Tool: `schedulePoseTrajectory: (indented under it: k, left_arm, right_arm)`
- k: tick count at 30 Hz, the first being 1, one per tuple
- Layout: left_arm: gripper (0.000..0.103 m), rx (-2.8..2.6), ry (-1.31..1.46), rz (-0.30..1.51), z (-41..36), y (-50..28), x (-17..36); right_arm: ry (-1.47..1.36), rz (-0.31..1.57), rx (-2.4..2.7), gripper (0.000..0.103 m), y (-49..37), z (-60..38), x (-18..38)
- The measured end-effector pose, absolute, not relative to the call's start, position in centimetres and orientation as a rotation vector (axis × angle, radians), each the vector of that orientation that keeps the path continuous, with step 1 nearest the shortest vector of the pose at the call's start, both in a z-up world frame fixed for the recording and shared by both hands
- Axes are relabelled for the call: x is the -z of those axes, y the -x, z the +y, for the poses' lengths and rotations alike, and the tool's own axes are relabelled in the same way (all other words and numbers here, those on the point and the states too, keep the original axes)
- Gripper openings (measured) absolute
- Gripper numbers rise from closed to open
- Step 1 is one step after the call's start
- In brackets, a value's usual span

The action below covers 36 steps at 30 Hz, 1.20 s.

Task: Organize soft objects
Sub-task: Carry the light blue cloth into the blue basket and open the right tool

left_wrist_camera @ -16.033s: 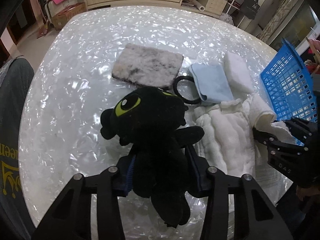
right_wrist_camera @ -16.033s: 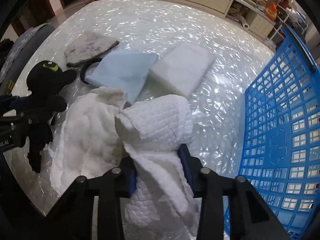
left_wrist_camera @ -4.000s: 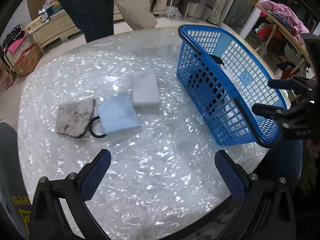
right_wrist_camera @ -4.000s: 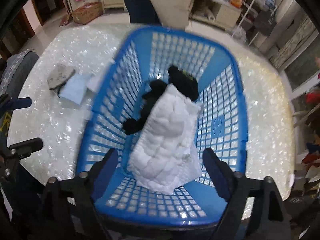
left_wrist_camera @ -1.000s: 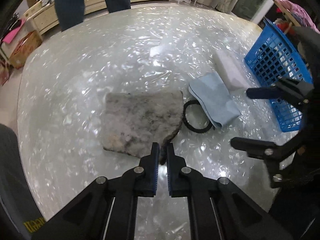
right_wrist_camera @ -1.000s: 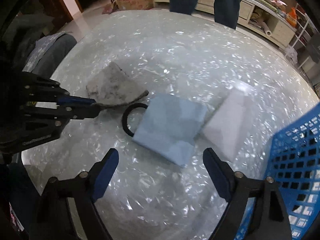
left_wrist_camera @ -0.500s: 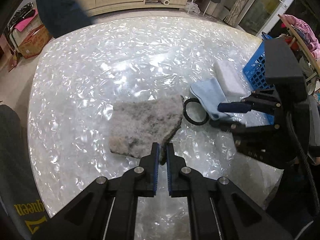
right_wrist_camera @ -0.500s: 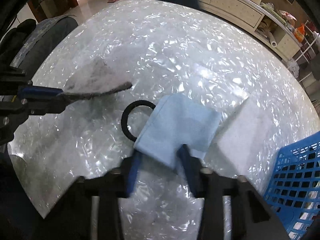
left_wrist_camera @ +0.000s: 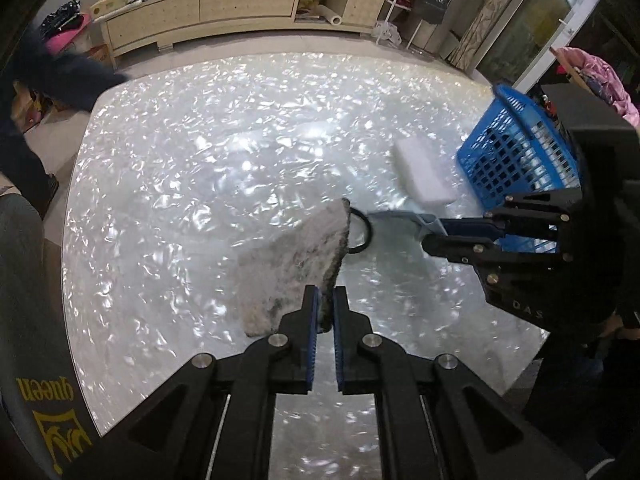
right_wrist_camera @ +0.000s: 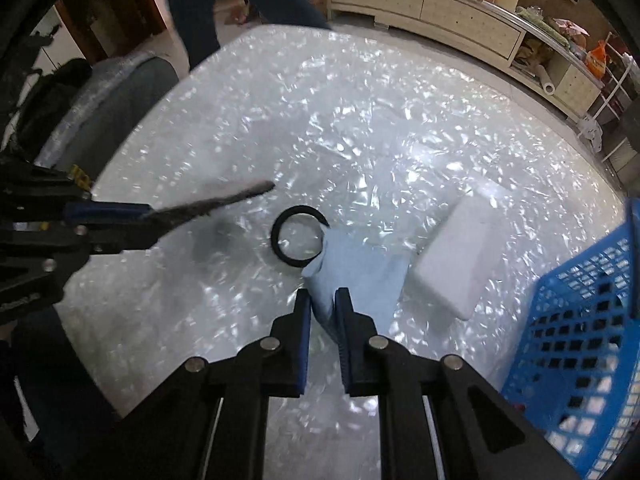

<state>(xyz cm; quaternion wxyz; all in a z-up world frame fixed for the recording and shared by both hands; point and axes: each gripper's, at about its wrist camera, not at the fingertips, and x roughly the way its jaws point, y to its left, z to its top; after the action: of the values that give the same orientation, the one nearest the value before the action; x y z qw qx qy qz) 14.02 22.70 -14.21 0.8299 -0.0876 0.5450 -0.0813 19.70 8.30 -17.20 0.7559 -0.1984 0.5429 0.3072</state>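
Note:
My left gripper (left_wrist_camera: 325, 312) is shut on the near corner of a grey fuzzy pad (left_wrist_camera: 294, 264) and holds it lifted above the table; the pad shows edge-on in the right wrist view (right_wrist_camera: 216, 200). My right gripper (right_wrist_camera: 323, 308) is shut on a light blue cloth (right_wrist_camera: 356, 272), lifted at its near edge; it shows in the left wrist view (left_wrist_camera: 404, 218). A black ring (right_wrist_camera: 297, 241) lies by the cloth. A white foam block (right_wrist_camera: 464, 252) lies beside a blue basket (right_wrist_camera: 592, 320).
The round pearly table (left_wrist_camera: 200, 168) fills both views. A grey chair back (right_wrist_camera: 116, 96) stands at the table's left edge. A person's legs (right_wrist_camera: 208, 4) are beyond the far edge. A long cream cabinet (left_wrist_camera: 224, 8) lines the far wall.
My left gripper has lifted the grey pad higher off the table. My right gripper has closed fully on the blue cloth and raised its edge, uncovering the black ring.

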Motion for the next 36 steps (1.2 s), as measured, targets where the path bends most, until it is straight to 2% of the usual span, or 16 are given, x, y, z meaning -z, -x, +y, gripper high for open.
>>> schedulePoseTrajectory:
  k: [11, 26, 36]
  left_arm:
    - [0.006, 0.200, 0.172, 1.107, 17.9, -12.0, 11.0]
    - [0.006, 0.229, 0.115, 1.028, 12.9, -12.5, 5.5]
    - [0.006, 0.289, 0.080, 1.010, 9.8, -16.0, 4.6]
  right_arm:
    - [0.362, 1.139, -0.711, 0.003, -16.6, 3.3, 11.9]
    - [0.260, 1.025, -0.676, 0.003, -15.6, -3.6, 5.0]
    - [0.227, 0.956, -0.534, 0.003, -17.6, -11.8, 0.5]
